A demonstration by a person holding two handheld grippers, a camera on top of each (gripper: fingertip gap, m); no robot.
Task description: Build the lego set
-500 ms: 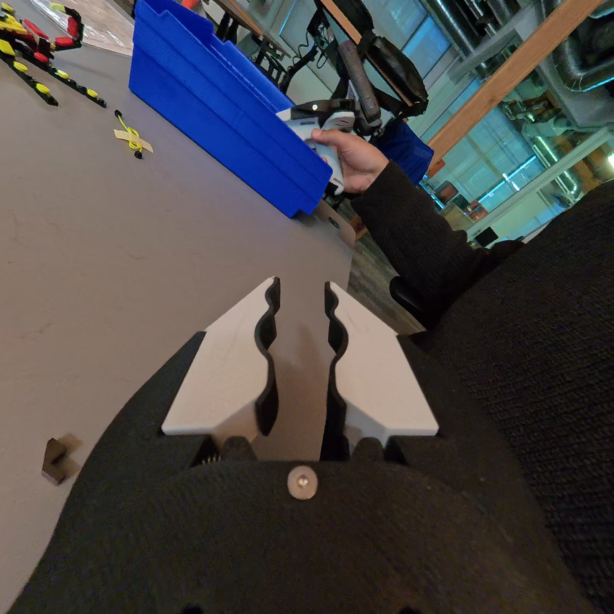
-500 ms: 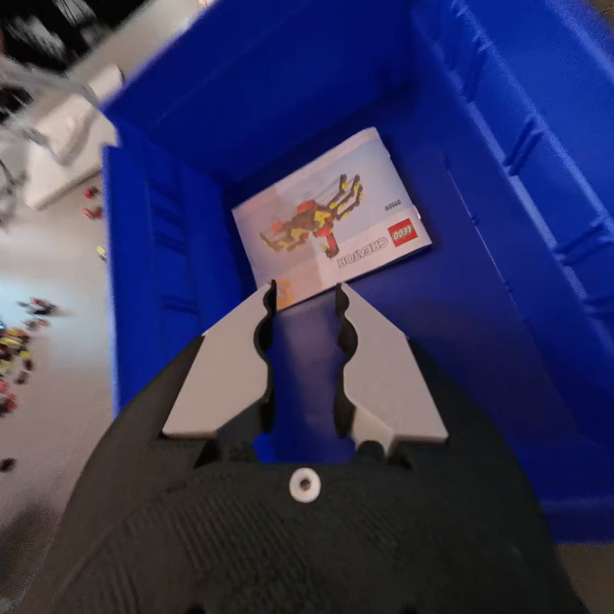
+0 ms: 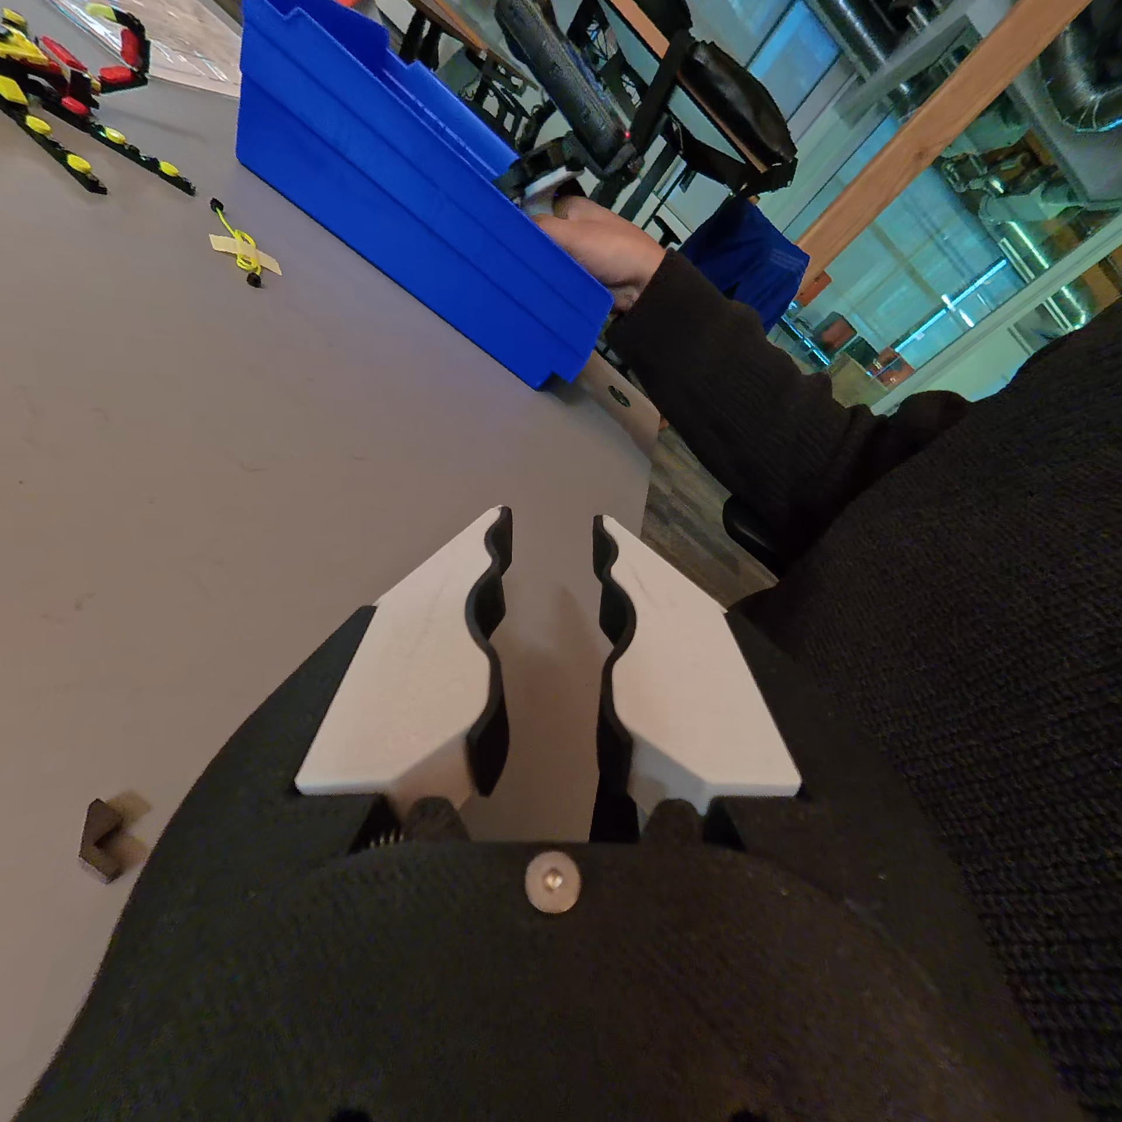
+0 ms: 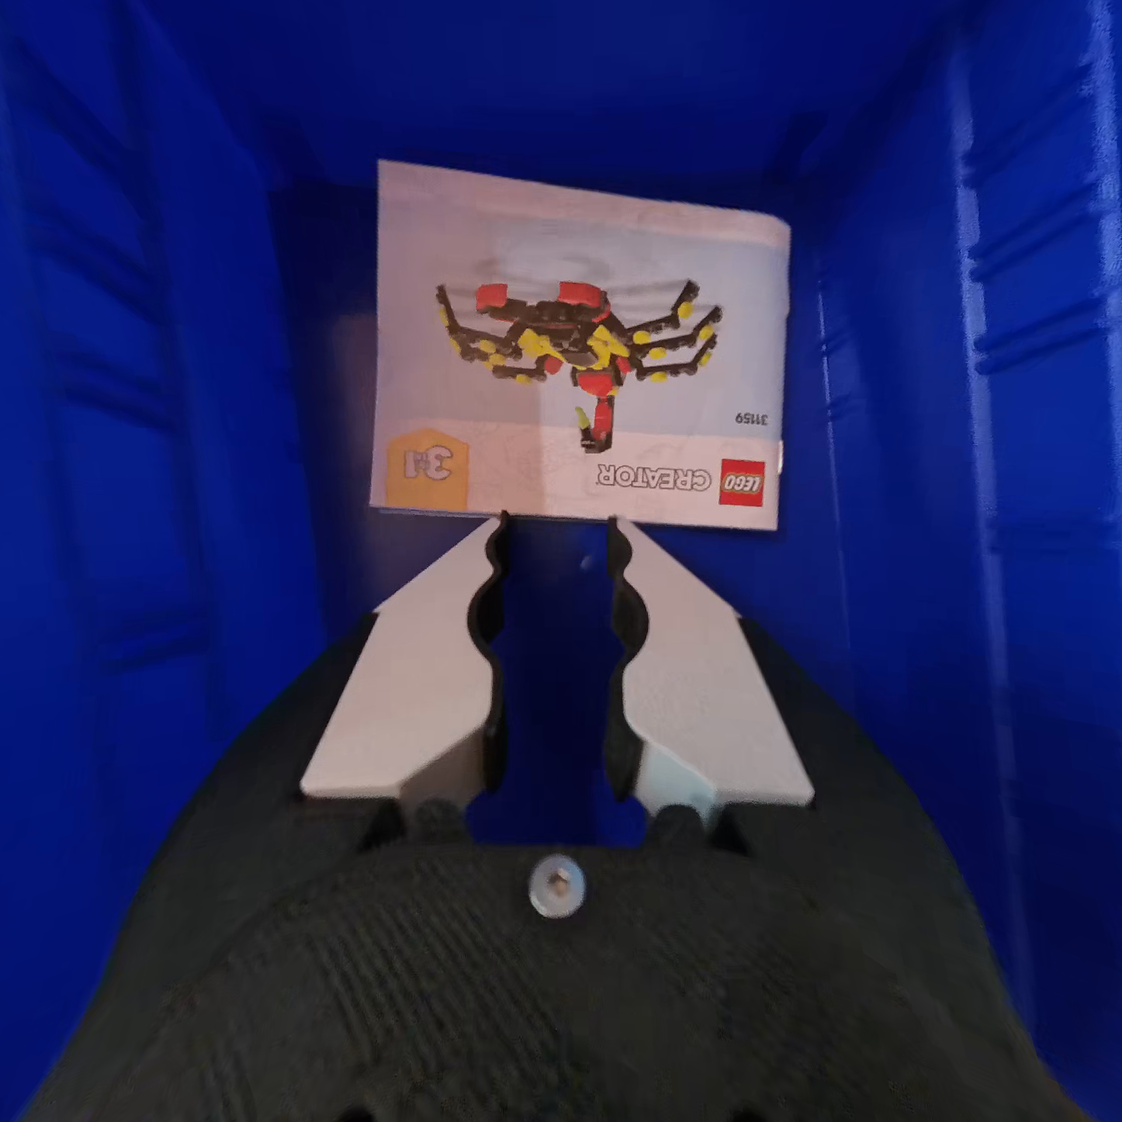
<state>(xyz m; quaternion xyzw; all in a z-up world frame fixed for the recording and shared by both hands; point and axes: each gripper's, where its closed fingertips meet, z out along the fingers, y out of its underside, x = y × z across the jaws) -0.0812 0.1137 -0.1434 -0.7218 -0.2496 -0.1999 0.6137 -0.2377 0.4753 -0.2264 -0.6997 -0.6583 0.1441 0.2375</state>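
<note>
**Black housings, pale grey fingers, dark knit sleeve**

Each gripper, left gripper (image 3: 552, 522) and right gripper (image 4: 557, 522), has a textured black body, a silver screw (image 3: 552, 882) behind the fingers, and pale grey wedge fingers (image 3: 413, 656) with wavy black pads. A black knit sleeve (image 3: 728, 388) shows beyond the screw.

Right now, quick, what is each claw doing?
Left claw: open, holding nothing, over the grey table.
Right claw: open, holding nothing, tips at the booklet edge inside the blue bin.

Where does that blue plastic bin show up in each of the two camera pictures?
Left wrist view: the blue bin stands on the grey table, upper middle, seen from outside.
Right wrist view: the bin's inside walls fill the picture, a booklet lying on its floor.
Shared landmark: the bin itself.
</note>
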